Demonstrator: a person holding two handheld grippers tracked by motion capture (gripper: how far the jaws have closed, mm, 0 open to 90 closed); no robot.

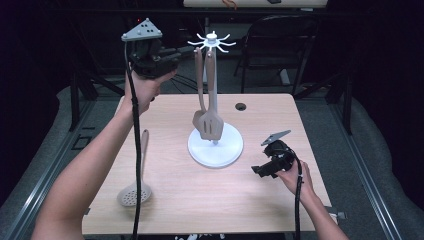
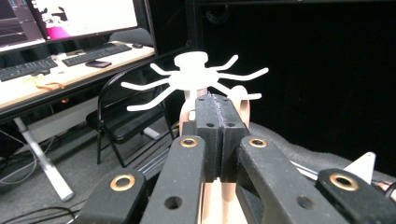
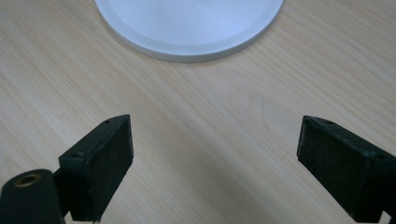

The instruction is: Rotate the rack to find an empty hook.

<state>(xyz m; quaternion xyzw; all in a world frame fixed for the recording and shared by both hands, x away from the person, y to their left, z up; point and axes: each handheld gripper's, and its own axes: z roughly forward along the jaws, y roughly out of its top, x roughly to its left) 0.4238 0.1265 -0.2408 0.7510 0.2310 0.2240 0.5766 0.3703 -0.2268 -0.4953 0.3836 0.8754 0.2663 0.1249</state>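
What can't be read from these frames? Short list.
- Left gripper view: the shut left gripper covers the tops of the two hanging utensils, so which hooks of the white rack they hang on, or any contact with the jaws, cannot be told.
- High view: those hooks are too small.
- High view: the cable crosses the slotted spoon handle.
- Right gripper view: the rack's base is cut off by the top edge.

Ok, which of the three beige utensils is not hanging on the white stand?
The beige skimmer with the round perforated head: it lies flat on the wooden table, while the other two hang from the white stand.
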